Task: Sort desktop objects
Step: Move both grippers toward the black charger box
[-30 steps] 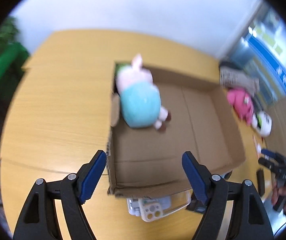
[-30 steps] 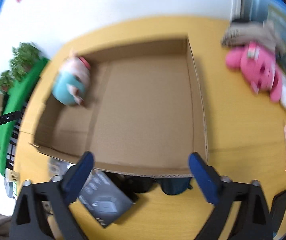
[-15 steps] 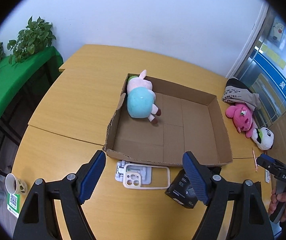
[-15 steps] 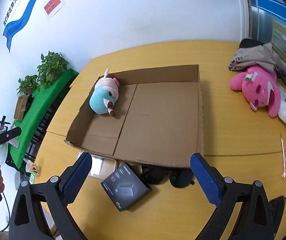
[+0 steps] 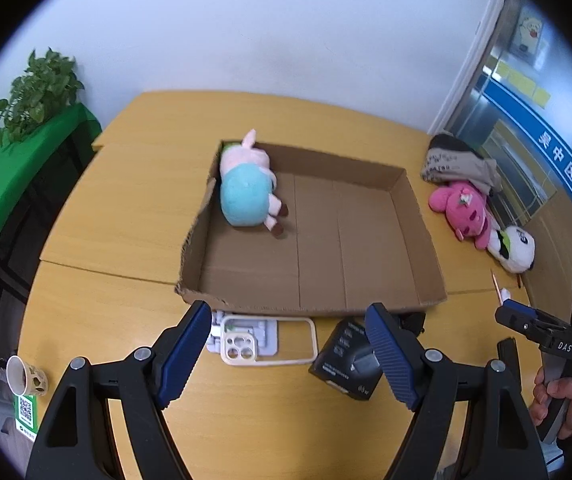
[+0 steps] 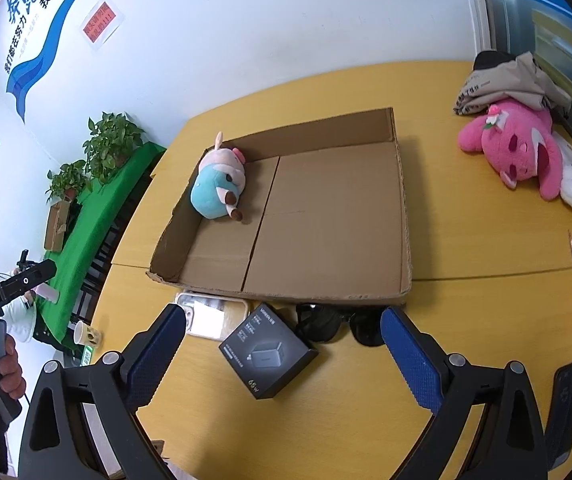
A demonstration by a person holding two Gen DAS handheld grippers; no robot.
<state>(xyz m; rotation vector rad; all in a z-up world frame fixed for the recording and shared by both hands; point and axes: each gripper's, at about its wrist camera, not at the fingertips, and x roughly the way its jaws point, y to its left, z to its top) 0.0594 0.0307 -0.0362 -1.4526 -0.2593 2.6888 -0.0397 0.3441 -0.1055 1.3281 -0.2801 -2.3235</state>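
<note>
Next, with both grippers (image 5: 287, 354) (image 6: 282, 354) wide and empty, lower onto black charger box (image 6: 268, 356) near cardboard tray (image 6: 403, 216) for pickup.

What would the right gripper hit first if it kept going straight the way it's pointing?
Most likely the black charger box, which lies on the table between the open fingers of the right gripper, in front of the cardboard tray. Depth is hard to judge, so it could land just beyond, by the sunglasses.

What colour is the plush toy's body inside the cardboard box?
Light blue, with a pink head; the plush toy shows best in the right wrist view.
</note>
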